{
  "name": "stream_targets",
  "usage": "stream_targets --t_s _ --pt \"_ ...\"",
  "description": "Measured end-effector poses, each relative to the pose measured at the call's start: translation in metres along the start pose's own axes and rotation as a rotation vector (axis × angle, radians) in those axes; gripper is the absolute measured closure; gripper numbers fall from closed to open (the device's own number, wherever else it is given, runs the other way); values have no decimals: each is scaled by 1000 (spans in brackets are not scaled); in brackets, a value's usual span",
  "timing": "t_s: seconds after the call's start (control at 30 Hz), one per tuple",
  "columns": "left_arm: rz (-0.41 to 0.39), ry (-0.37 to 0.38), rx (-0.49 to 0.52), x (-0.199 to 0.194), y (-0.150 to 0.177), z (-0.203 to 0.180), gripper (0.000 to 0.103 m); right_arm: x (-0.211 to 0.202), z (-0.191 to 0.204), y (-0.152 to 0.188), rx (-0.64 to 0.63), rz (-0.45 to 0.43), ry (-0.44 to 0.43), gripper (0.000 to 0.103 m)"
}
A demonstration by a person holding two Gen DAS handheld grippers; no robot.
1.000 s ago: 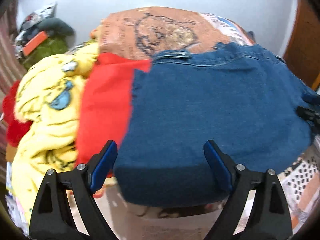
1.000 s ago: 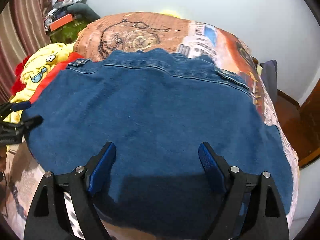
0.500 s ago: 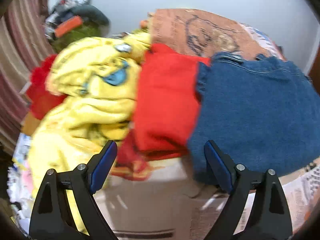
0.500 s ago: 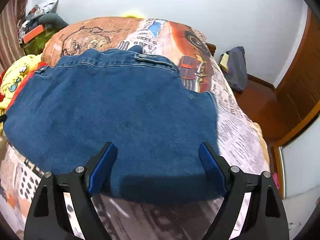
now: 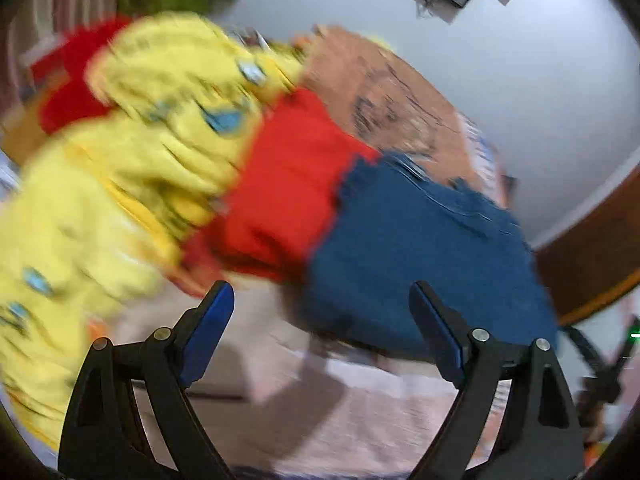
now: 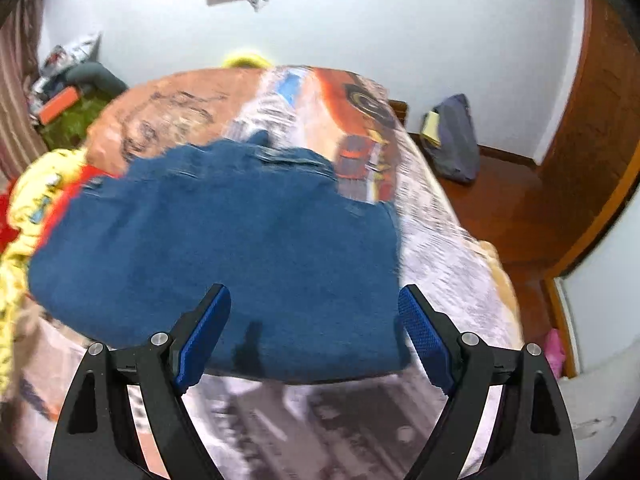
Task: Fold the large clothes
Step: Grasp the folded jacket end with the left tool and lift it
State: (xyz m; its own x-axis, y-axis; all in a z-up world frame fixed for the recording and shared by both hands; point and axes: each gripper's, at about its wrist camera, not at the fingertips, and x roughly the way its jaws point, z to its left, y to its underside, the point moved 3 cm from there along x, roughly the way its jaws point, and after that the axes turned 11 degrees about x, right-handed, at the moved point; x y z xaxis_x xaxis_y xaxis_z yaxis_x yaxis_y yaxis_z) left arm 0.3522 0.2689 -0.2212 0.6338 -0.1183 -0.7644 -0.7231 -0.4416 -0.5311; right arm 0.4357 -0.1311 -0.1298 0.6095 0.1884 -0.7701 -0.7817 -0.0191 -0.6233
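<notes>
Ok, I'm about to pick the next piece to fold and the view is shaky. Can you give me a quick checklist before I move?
1. Left gripper empty, jaws wide: ok.
2. Right gripper empty, jaws wide: ok.
3. Folded jeans lying flat on the bed, clear of both grippers: ok.
4. Red garment beside the jeans, touching their edge: ok, though whether it is neatly folded: cannot tell, blurred.
5. Yellow clothes still crumpled in a heap: not ok, they need folding.
6. Bare bed in front of the left gripper to spread the next piece: ok.
</notes>
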Motion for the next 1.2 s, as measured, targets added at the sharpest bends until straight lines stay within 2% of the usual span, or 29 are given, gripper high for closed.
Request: stream_targets --t_s 0.2,0.3,0.37,0.47,0.73,0.83,0.9,0.93,1.0,1.07,1.2 --pt "133 175 -88 46 27 -24 14 15 32 8 -43 39 -49 19" --pt "174 258 -120 65 32 -30 15 27 41 17 -61 70 -56 19" --pt "181 281 -137 73 33 -31 16 35 42 22 -67 93 -56 19" --pt "149 299 -134 74 31 -33 16 43 43 29 -64 120 -57 19" --pt "88 342 -156 104 13 -35 20 41 44 32 -77 99 -58 17" --pt "96 323 -85 114 6 -42 20 42 45 33 -81 96 -57 15" --pt "110 279 -39 119 2 -51 20 42 46 34 -88 93 -54 14" --pt "112 259 -30 119 1 -54 21 43 47 35 -92 92 -51 13" --pt "104 231 -21 110 -2 -59 35 44 48 35 -99 91 -45 13" --pt "60 222 -24 94 -6 -61 44 43 49 35 -103 89 -42 13" --pt "-29 284 -83 61 -15 -60 47 44 49 35 -104 90 -46 12"
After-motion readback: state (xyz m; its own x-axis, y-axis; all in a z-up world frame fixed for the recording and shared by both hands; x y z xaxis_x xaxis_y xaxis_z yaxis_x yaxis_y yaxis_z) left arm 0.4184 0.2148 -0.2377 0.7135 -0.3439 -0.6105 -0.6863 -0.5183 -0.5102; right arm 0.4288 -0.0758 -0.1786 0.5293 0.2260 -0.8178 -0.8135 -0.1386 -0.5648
